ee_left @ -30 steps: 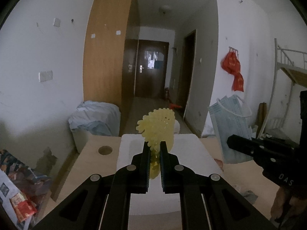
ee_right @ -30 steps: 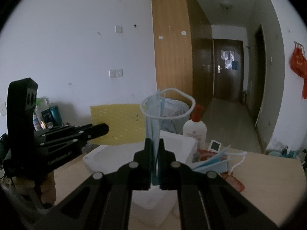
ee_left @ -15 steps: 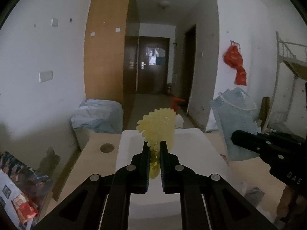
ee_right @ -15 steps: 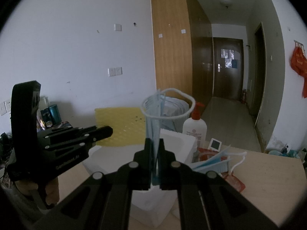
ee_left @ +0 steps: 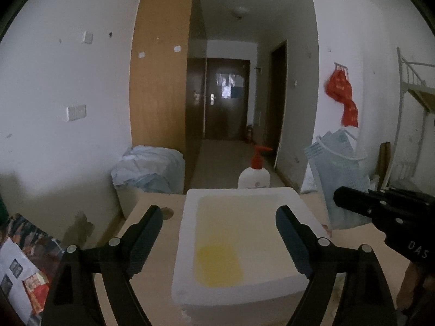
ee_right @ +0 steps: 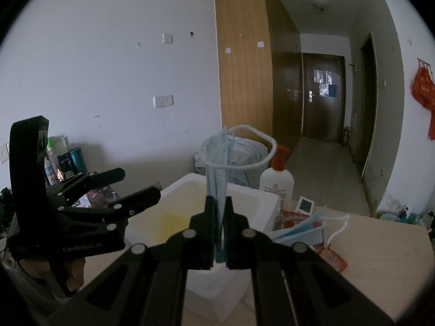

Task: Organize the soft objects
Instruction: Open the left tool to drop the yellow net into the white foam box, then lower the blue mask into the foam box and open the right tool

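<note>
My left gripper [ee_left: 218, 226] is open and empty above a white foam box [ee_left: 190, 244]. A yellow cloth [ee_left: 218, 263] lies flat on the box floor; it also shows in the right wrist view [ee_right: 171, 224]. My right gripper [ee_right: 218, 217] is shut on a blue face mask [ee_right: 217, 174] held upright, its white ear loop arching above, over the near corner of the foam box [ee_right: 266, 198]. In the left wrist view the face mask [ee_left: 337, 179] hangs right of the box, held by the right gripper [ee_left: 353, 199]. The left gripper [ee_right: 136, 184] shows open in the right wrist view.
A white pump bottle with a red top [ee_left: 254, 174] [ee_right: 277, 182] stands behind the box. More blue masks [ee_right: 301, 231] lie in a small basket right of the box, on the wooden table [ee_right: 380, 258]. Magazines [ee_left: 24, 258] lie at the left.
My left gripper opened and let go of the yellow cloth, which now lies in the foam box. The right gripper still holds the mask, nearly unmoved.
</note>
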Motion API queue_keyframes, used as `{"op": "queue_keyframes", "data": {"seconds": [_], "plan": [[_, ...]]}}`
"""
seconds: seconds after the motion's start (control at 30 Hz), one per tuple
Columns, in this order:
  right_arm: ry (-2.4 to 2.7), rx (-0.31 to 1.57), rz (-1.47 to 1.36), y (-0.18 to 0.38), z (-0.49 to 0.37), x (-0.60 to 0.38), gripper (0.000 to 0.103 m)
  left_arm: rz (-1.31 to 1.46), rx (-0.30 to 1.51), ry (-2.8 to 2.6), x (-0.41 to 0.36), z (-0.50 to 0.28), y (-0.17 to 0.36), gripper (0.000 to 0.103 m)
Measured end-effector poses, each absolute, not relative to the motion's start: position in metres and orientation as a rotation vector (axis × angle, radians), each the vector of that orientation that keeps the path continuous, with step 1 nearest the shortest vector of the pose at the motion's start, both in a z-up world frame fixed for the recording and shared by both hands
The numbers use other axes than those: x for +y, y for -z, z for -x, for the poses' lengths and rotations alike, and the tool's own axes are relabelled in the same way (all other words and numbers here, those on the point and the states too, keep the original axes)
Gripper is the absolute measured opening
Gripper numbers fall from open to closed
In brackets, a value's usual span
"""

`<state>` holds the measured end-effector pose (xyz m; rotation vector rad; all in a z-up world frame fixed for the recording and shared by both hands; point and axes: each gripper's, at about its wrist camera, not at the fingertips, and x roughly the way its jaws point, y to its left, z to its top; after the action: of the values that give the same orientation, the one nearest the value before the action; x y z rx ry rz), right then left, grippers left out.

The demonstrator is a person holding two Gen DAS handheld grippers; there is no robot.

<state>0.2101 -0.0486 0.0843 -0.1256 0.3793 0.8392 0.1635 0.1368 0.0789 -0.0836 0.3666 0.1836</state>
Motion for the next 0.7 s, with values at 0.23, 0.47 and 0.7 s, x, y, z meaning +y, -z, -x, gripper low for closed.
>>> {"op": "queue_keyframes", "data": {"seconds": [0.23, 0.47, 0.7], "plan": [[-0.861, 0.39, 0.135, -0.082, -0.213, -0.039, 0.008, 0.095, 0.353, -0.21, 0.144, -0.149, -0.08, 0.088], [-0.906, 0.399, 0.131, -0.083, -0.211, -0.023, 0.008, 0.104, 0.332, -0.246, 0.161, -0.132, -0.084, 0.092], [-0.912, 0.409, 0.129, -0.079, -0.214, -0.006, 0.008, 0.099, 0.318, -0.271, 0.169, -0.12, -0.087, 0.092]]}}
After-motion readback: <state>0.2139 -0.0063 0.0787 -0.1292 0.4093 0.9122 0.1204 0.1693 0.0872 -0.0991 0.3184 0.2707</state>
